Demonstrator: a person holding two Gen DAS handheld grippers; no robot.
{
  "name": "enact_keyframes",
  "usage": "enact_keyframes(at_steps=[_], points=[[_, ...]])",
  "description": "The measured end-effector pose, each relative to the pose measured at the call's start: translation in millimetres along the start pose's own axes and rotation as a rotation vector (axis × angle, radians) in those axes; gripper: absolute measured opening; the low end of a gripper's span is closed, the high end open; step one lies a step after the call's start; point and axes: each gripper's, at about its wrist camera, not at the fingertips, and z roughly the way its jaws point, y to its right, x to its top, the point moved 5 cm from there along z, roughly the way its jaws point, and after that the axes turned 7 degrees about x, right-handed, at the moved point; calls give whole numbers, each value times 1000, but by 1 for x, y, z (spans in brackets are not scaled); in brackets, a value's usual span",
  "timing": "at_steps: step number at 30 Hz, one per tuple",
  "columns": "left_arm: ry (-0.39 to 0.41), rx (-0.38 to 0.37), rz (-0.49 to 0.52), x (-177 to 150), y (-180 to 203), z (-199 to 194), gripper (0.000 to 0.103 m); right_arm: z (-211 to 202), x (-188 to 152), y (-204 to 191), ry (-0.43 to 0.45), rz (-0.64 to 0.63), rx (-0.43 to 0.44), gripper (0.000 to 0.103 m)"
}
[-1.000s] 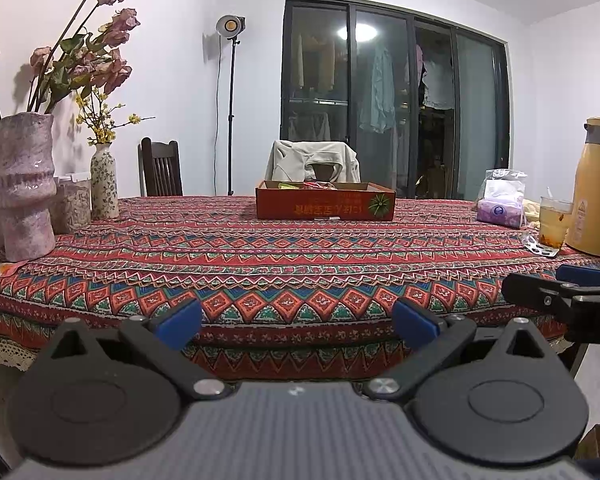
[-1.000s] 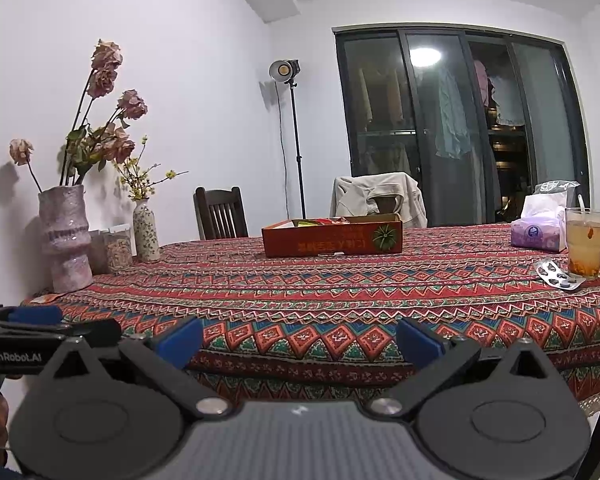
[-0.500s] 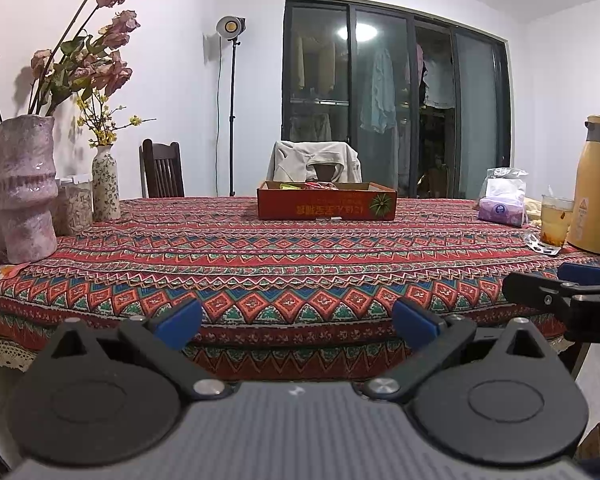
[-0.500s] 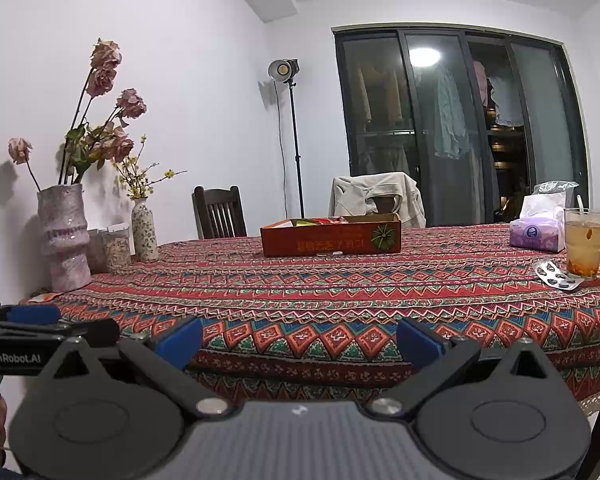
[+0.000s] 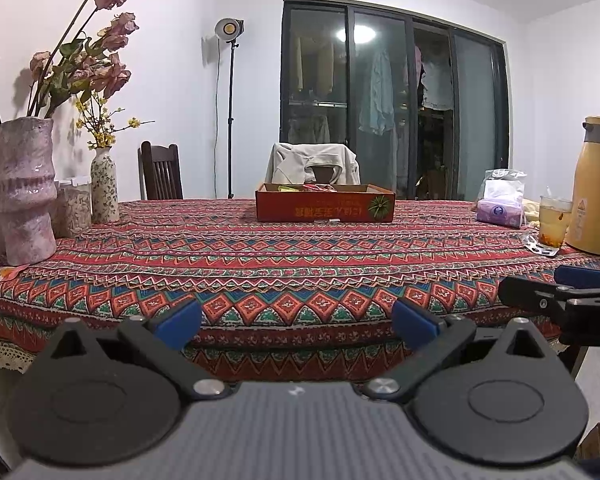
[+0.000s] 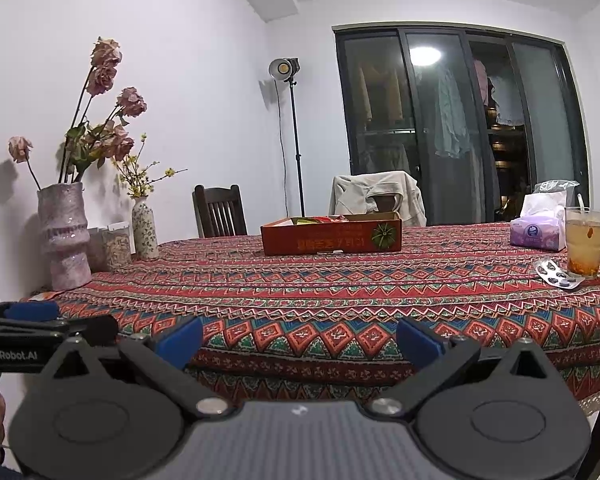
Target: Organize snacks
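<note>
A shallow red cardboard box [image 5: 324, 207] holding several snack packets [image 5: 316, 188] sits at the far middle of the patterned table; it also shows in the right wrist view [image 6: 331, 237]. My left gripper [image 5: 296, 322] is open and empty, held off the near table edge, far from the box. My right gripper [image 6: 298, 338] is open and empty too, beside the left one at the same edge. The right gripper's side shows at the right of the left wrist view [image 5: 560, 300], and the left gripper's side shows at the left of the right wrist view [image 6: 32, 324].
The table [image 5: 300, 260] wears a red patterned cloth. Two vases with flowers [image 5: 24, 188] and a jar [image 5: 74, 208] stand at the left. A tissue pack [image 5: 500, 204], a glass of drink [image 5: 552, 220], a blister pack [image 6: 558, 276] and a yellow flask [image 5: 596, 188] stand at the right. Chairs stand behind.
Both grippers have dropped slightly and stay open. Nothing on the table has moved.
</note>
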Motion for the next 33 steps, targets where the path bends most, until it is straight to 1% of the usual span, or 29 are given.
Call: enact_keyframes(at_steps=[33], points=[[12,-4,8,1,0,-1,103,1,0,0,-1,-7,-2,103]])
